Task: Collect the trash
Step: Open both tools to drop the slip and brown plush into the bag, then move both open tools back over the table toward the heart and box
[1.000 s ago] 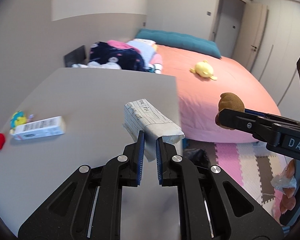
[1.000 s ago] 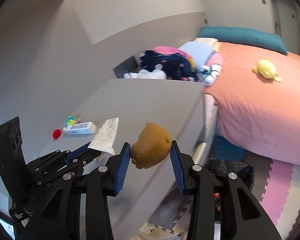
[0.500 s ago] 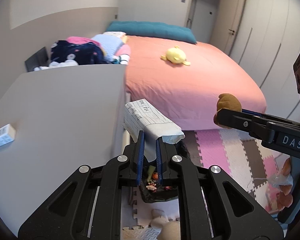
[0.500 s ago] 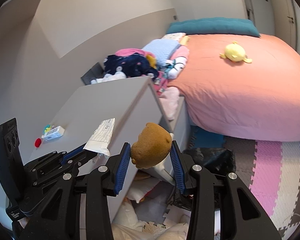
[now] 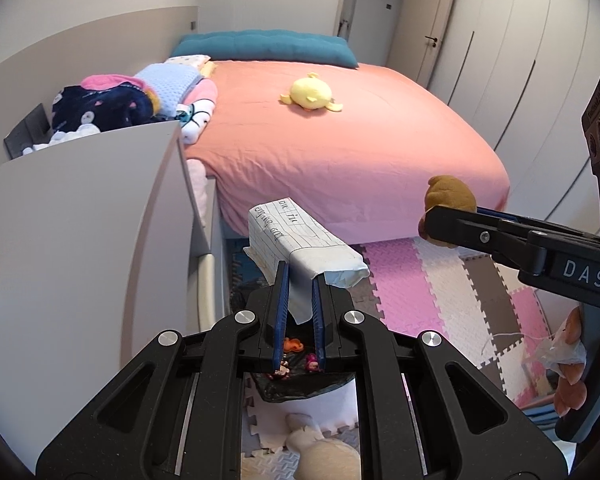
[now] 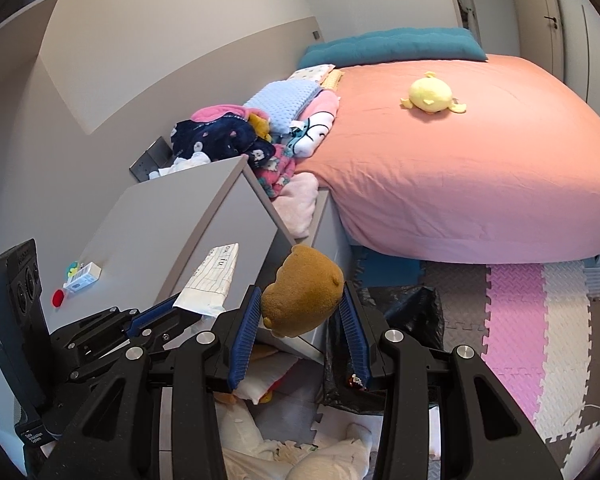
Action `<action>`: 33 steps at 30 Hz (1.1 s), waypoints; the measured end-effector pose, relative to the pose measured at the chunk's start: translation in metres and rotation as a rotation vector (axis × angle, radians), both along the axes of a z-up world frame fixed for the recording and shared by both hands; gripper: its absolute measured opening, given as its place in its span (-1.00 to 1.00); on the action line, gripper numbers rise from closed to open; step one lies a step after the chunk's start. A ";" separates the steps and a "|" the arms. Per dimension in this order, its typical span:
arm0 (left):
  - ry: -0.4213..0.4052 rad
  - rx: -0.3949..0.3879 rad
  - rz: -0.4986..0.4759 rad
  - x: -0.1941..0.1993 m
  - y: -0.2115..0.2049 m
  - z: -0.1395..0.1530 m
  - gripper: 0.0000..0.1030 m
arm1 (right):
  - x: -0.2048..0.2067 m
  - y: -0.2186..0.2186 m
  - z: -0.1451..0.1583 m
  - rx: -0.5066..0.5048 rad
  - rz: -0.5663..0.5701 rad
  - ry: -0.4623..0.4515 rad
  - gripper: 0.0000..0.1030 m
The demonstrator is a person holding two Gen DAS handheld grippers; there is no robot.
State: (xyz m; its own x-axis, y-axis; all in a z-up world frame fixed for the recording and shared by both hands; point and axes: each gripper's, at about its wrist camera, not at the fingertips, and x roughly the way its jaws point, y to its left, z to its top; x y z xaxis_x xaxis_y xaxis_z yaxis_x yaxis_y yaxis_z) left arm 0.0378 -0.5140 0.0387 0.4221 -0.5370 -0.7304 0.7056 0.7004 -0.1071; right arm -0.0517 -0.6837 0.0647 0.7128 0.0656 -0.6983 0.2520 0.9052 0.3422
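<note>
Two grippers hold trash: left gripper (image 5: 299, 280) is clamped on a folded paper (image 5: 296, 236) at frame centre; right gripper (image 6: 298, 312) squeezes a brown sponge lump (image 6: 302, 300), lower centre.

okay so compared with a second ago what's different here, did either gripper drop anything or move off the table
Nothing was dropped. Both grippers swung away from the grey tabletop and out over the floor, where a black trash bag now lies below them. The left gripper stays shut on the folded lined paper, and the right gripper keeps its fingers on the brown spongy lump. The small box remains on the tabletop.
</note>
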 end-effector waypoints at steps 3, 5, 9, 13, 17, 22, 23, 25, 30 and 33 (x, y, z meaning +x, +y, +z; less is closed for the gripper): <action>0.006 0.010 -0.012 0.001 -0.005 -0.004 -0.79 | 0.001 -0.004 -0.004 0.004 -0.004 0.006 -0.18; 0.028 0.040 -0.024 0.003 -0.013 -0.010 -0.73 | 0.003 -0.006 -0.006 0.003 -0.012 0.016 -0.15; -0.040 0.133 0.032 0.007 -0.018 -0.019 0.87 | 0.005 -0.017 -0.012 -0.051 -0.127 0.064 0.61; -0.053 0.140 0.036 0.009 -0.015 -0.022 0.87 | 0.004 -0.025 -0.013 -0.047 -0.138 0.059 0.61; -0.048 0.140 0.035 0.011 -0.013 -0.023 0.87 | 0.004 -0.026 -0.016 -0.037 -0.133 0.054 0.61; -0.042 0.128 0.040 0.006 -0.008 -0.022 0.87 | 0.007 -0.021 -0.016 -0.034 -0.119 0.058 0.61; -0.042 0.126 0.043 0.006 -0.006 -0.021 0.87 | 0.007 -0.020 -0.016 -0.034 -0.116 0.058 0.61; -0.040 0.123 0.046 0.006 -0.002 -0.021 0.87 | 0.007 -0.017 -0.016 -0.033 -0.111 0.057 0.61; -0.039 0.107 0.071 0.009 0.016 -0.018 0.87 | 0.013 -0.004 -0.014 -0.037 -0.086 0.053 0.61; -0.040 0.098 0.091 0.011 0.026 -0.014 0.87 | 0.019 0.009 -0.011 -0.040 -0.059 0.049 0.61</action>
State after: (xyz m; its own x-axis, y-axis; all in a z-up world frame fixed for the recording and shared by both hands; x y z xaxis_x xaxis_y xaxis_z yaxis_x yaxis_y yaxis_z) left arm 0.0491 -0.4880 0.0243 0.4961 -0.4219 -0.7589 0.6409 0.7676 -0.0077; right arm -0.0331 -0.6747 0.0532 0.6797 -0.0047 -0.7335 0.3211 0.9010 0.2917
